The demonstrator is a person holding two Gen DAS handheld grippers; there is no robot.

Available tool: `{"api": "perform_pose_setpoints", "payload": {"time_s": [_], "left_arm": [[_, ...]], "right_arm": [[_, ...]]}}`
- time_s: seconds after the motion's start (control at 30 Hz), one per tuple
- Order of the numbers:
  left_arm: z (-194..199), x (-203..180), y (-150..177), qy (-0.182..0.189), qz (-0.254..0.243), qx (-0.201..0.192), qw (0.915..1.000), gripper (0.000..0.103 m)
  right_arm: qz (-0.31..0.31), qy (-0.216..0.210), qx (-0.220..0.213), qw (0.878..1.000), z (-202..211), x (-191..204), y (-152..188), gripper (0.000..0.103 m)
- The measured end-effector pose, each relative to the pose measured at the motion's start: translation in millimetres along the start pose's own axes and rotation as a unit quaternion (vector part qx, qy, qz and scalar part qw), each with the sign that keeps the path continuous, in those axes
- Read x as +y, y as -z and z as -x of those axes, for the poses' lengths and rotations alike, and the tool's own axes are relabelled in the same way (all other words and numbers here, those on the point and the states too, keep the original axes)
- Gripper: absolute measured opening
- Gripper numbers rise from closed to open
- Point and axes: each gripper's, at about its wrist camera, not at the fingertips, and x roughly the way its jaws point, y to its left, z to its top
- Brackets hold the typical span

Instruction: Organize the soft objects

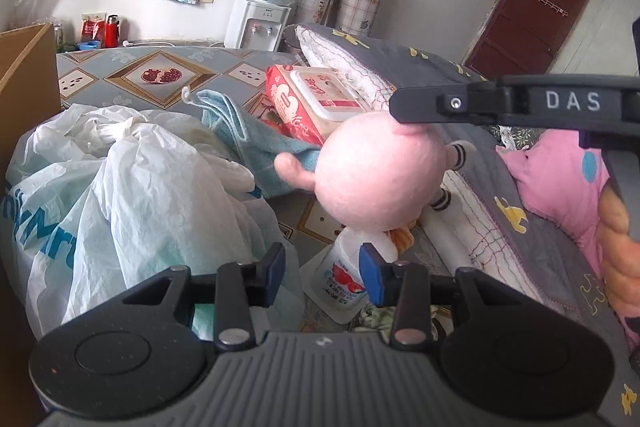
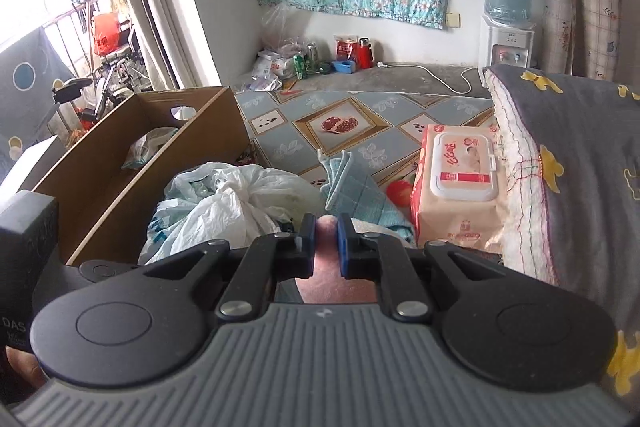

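A pink plush doll (image 1: 376, 171) hangs in the air over the patterned mat, held from above by my right gripper (image 1: 404, 119). In the right wrist view my right gripper (image 2: 326, 243) is shut on a pink part of the doll (image 2: 327, 227). My left gripper (image 1: 322, 273) is open and empty, low over the mat, just below the doll. A blue towel (image 1: 256, 143) lies behind the doll. White plastic bags (image 1: 132, 187) are heaped at the left. A pink pillow (image 1: 568, 183) lies on the grey quilt (image 1: 520, 227) at the right.
A brown cardboard box (image 2: 132, 163) stands at the left with a bag inside. A pack of wet wipes (image 2: 460, 183) lies on the mat next to the quilt. A small white bottle (image 1: 344, 279) lies under the doll. A water dispenser (image 2: 506, 43) stands by the far wall.
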Motion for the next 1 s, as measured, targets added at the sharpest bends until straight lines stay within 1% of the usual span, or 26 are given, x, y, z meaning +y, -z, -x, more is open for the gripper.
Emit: {"api": "perform_pose_setpoints", "payload": {"time_s": [0.1, 0.2, 0.27, 0.37, 0.47, 0.53, 0.67, 0.73, 0.83, 0.93, 1.0], "left_arm": [[2, 0, 2, 0.005, 0.006, 0.008, 0.9999, 0.041], [6, 4, 2, 0.019, 0.024, 0.011, 0.9995, 0.041], [10, 9, 1, 0.030, 0.042, 0.009, 0.9986, 0.041], [15, 19, -1, 0.043, 0.082, 0.005, 0.9957, 0.041], [19, 29, -3, 0.049, 0.127, -0.004, 0.9906, 0.041], [20, 36, -5, 0.058, 0.159, -0.006, 0.9856, 0.041], [17, 46, -10, 0.088, 0.220, 0.002, 0.9716, 0.041], [13, 46, -14, 0.093, 0.231, 0.008, 0.9684, 0.041], [8, 44, -19, 0.083, 0.239, 0.008, 0.9673, 0.040], [1, 45, -21, 0.076, 0.252, 0.008, 0.9648, 0.034], [-2, 46, -22, 0.076, 0.261, 0.009, 0.9622, 0.027]], "right_arm": [[-0.021, -0.011, -0.002, 1.000, 11, -1, 13, 0.010], [-0.046, -0.027, 0.003, 0.999, 19, -5, 24, 0.010], [-0.065, -0.038, 0.007, 0.997, 22, -8, 31, 0.010], [-0.089, -0.053, 0.010, 0.995, 26, -11, 41, 0.010], [-0.107, -0.066, 0.011, 0.992, 27, -13, 51, 0.010], [-0.115, -0.073, 0.011, 0.991, 27, -12, 57, 0.010], [-0.123, -0.081, 0.015, 0.989, 27, -10, 66, 0.010], [-0.125, -0.081, 0.015, 0.989, 27, -9, 68, 0.010], [-0.129, -0.084, 0.015, 0.988, 28, -10, 71, 0.010], [-0.132, -0.087, 0.018, 0.987, 27, -10, 74, 0.010], [-0.133, -0.088, 0.019, 0.987, 27, -11, 75, 0.010]]}}
